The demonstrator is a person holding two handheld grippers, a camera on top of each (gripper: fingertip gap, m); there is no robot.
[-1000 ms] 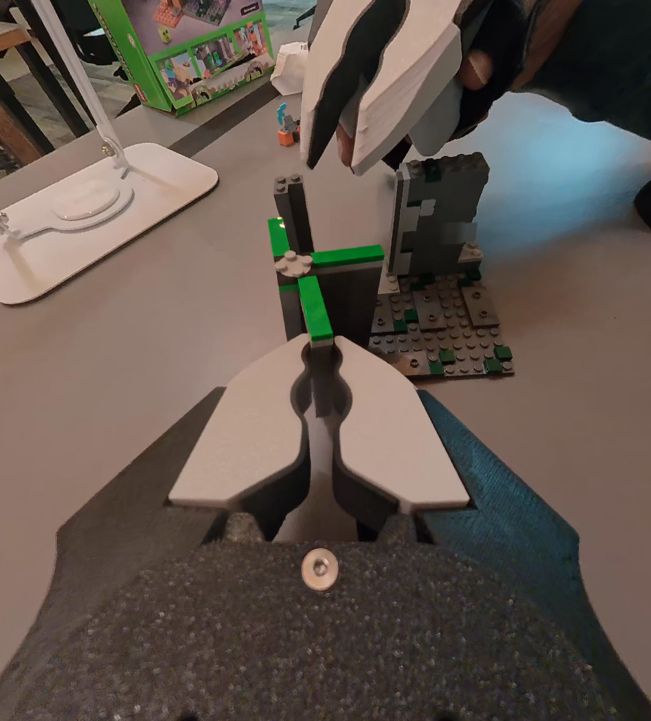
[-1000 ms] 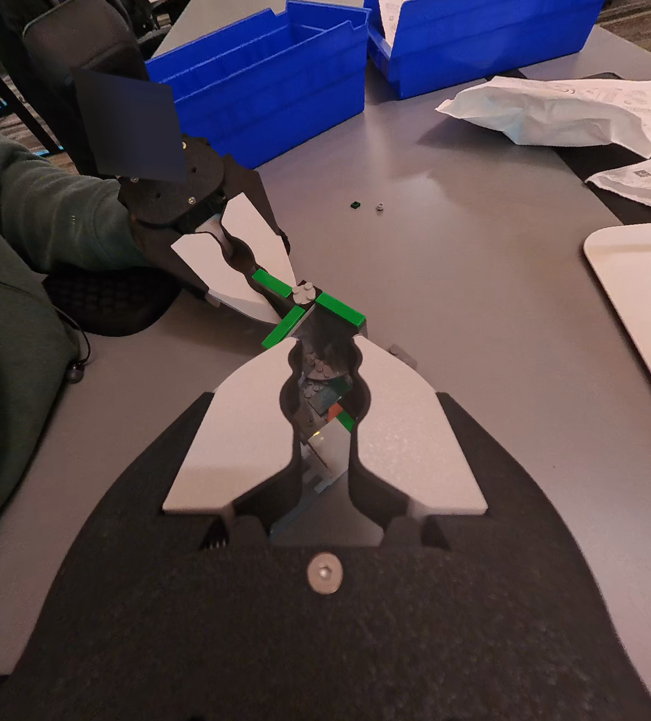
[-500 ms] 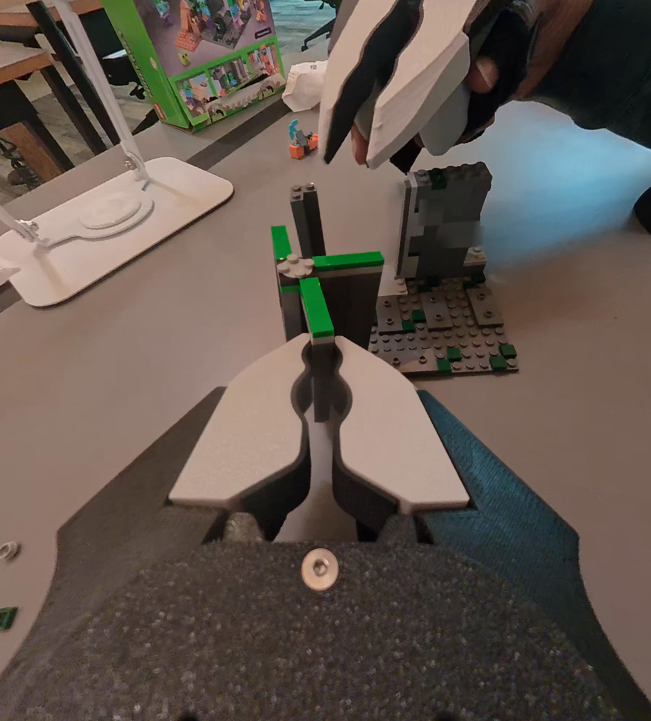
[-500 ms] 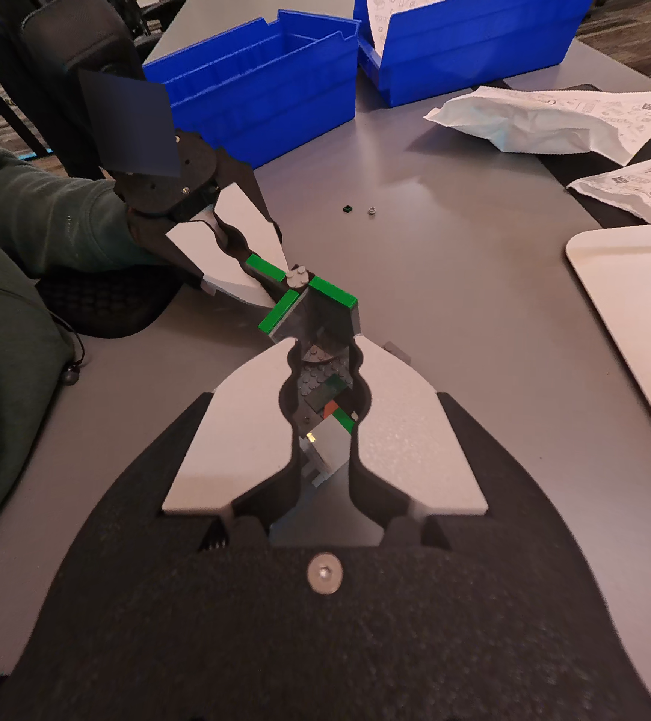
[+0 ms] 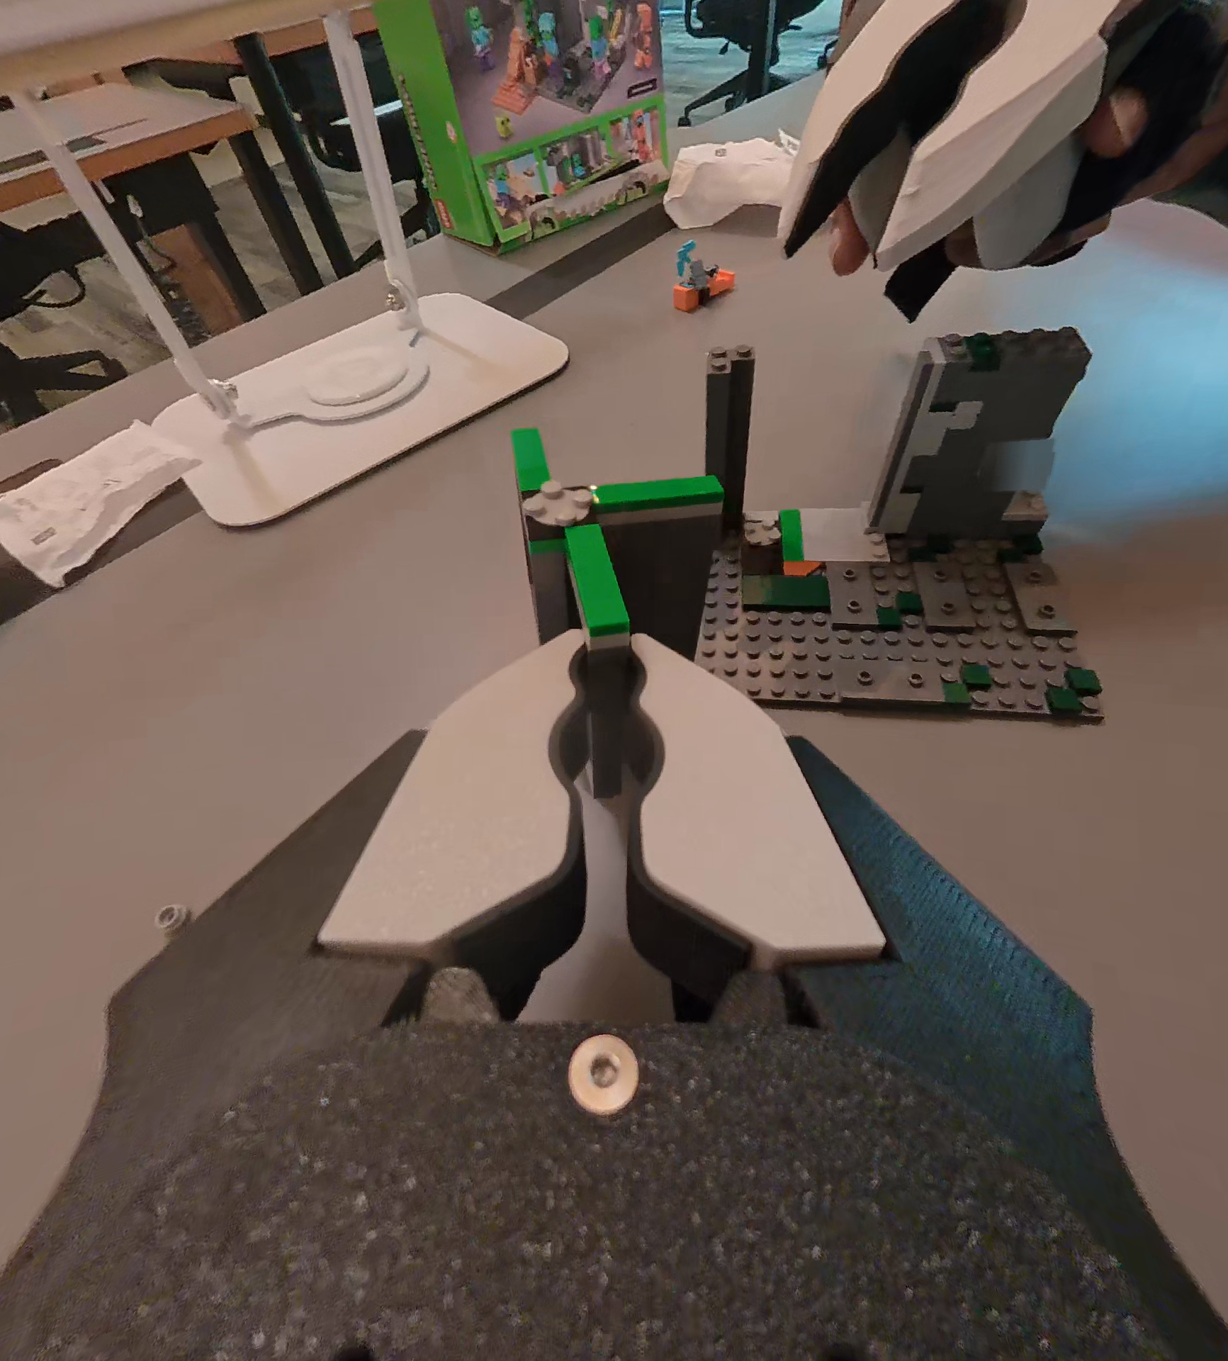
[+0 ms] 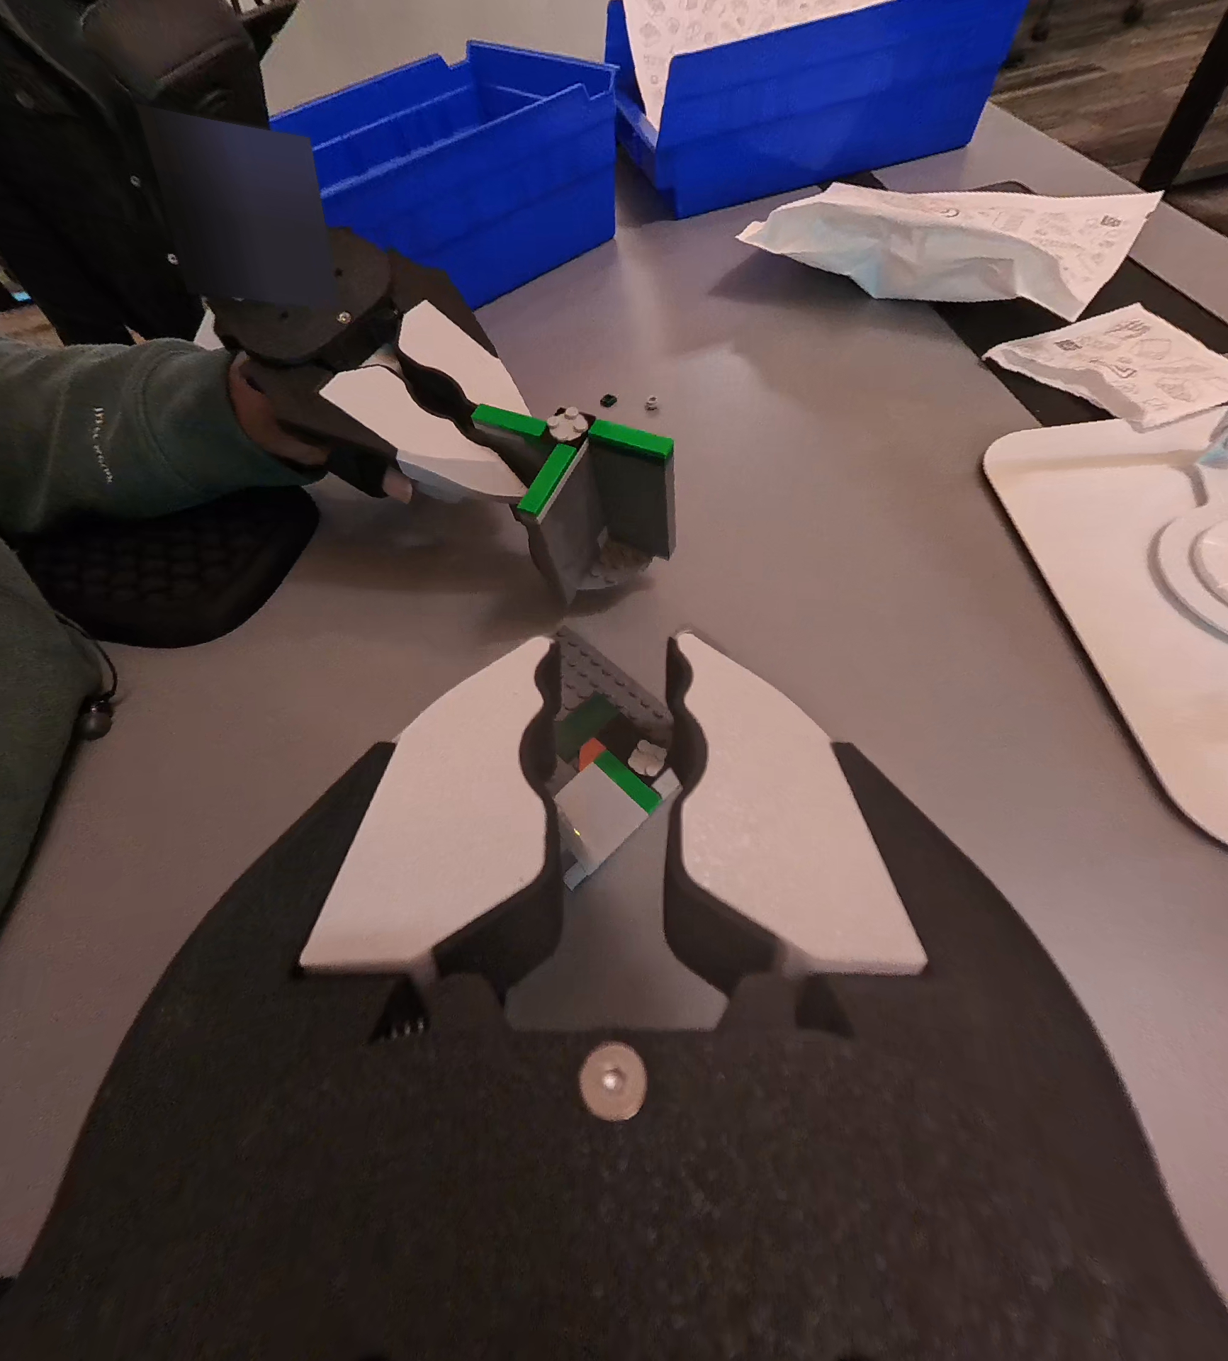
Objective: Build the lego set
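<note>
My left gripper is shut on a dark grey lego wall section topped with green tiles and a round light grey plate. It holds the section tilted, its lower end near the table, just left of the dark grey studded baseplate. A grey tower wall stands at the baseplate's back. My right gripper is open and empty, hovering above the baseplate, which shows between its fingers. In the right wrist view the left gripper and the wall section lie beyond, apart from the baseplate.
A white lamp base stands at the left, also in the right wrist view. A green lego box and a small orange and blue figure sit at the back. Blue bins, paper bags and tiny loose pieces lie farther off. There is about 12 cm between the tips of the two grippers. My right gripper's tips are some 25 cm from the white lamp base.
My left gripper has drawn the wall section away from the baseplate, leaving a gap. My right gripper has risen and pulled back, still open.
</note>
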